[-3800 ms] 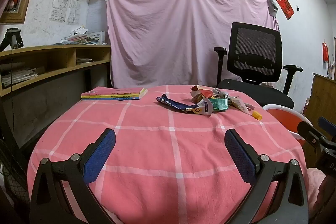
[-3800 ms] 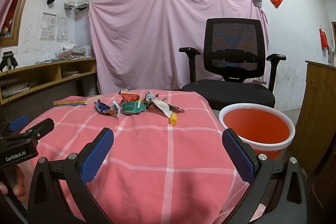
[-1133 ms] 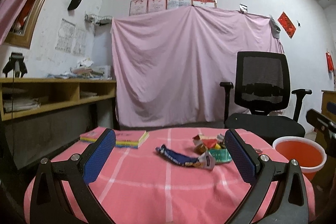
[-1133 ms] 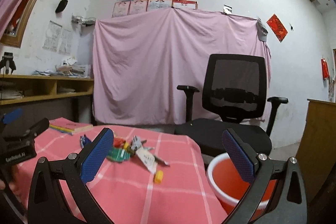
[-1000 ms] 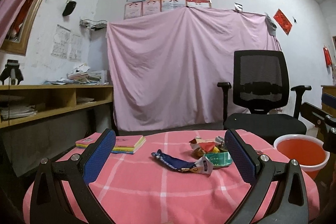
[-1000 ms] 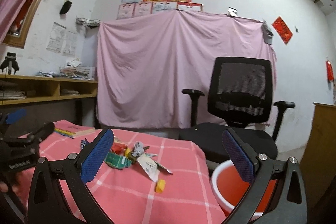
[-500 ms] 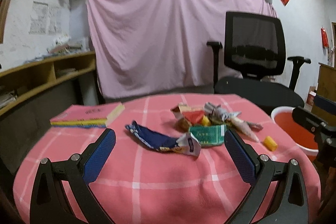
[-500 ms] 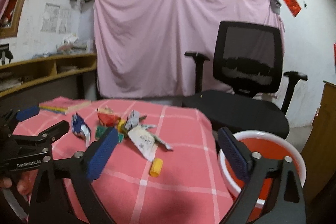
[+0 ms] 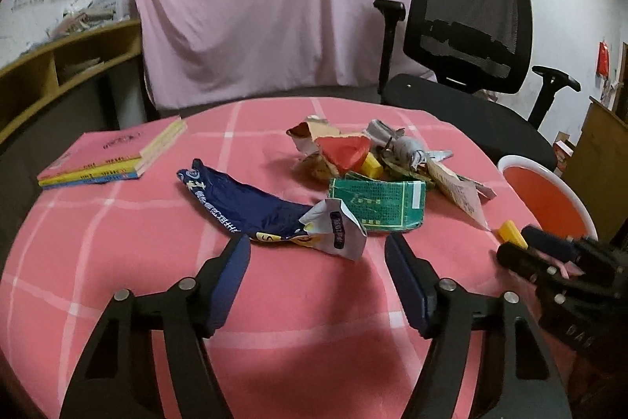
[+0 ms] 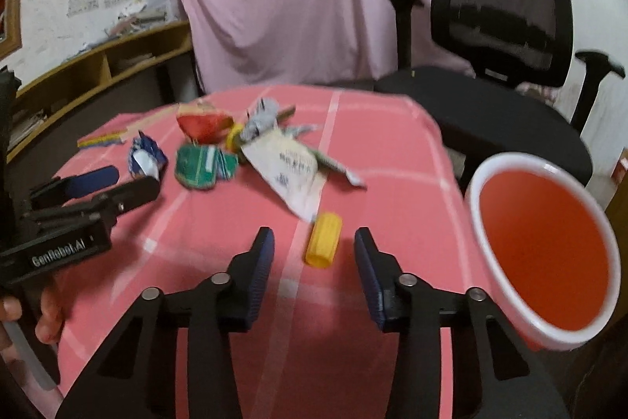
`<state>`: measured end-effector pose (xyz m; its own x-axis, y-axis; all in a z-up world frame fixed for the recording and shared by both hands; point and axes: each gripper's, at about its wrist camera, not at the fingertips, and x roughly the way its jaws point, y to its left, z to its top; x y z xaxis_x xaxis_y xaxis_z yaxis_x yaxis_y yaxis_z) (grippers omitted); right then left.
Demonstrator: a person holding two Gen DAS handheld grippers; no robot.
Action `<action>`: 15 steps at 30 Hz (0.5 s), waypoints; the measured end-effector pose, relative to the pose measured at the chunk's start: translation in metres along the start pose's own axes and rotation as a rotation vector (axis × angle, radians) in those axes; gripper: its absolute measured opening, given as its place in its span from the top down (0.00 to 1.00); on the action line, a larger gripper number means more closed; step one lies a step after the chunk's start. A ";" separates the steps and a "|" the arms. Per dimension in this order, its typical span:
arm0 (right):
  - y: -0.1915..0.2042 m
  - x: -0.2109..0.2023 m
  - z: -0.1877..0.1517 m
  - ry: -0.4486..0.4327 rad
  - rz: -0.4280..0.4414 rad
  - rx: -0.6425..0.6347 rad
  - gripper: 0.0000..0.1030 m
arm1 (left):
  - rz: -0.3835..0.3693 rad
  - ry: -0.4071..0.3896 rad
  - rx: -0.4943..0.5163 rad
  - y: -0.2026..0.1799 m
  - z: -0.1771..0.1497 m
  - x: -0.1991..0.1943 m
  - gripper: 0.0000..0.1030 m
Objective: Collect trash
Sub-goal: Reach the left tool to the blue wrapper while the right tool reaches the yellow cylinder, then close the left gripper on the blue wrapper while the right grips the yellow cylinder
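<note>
Yellow cap [image 10: 324, 240] lies between closing right hand-held gripper [image 10: 314, 242] pads.

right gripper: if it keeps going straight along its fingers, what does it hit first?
Most likely the small yellow cylinder lying on the pink tablecloth. It sits just ahead of the right gripper, about centred between the closing jaws, not yet touched. Depth is unclear in the fisheye; the cloth may come first.
</note>
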<state>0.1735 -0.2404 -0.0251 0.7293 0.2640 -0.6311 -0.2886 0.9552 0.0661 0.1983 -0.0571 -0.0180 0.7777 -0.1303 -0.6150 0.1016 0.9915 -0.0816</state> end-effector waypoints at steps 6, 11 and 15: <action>-0.001 0.000 -0.002 0.008 0.003 0.000 0.69 | 0.021 0.016 -0.013 -0.001 0.007 0.003 0.44; -0.001 0.000 -0.001 0.012 0.020 -0.003 0.78 | 0.069 0.064 0.000 -0.002 0.008 0.013 0.76; -0.002 -0.001 -0.002 0.013 0.033 0.004 0.87 | 0.062 0.049 -0.038 0.006 0.004 0.007 0.91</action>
<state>0.1725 -0.2430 -0.0259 0.7113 0.2938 -0.6385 -0.3100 0.9464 0.0901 0.2069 -0.0521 -0.0198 0.7504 -0.0699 -0.6572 0.0304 0.9970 -0.0714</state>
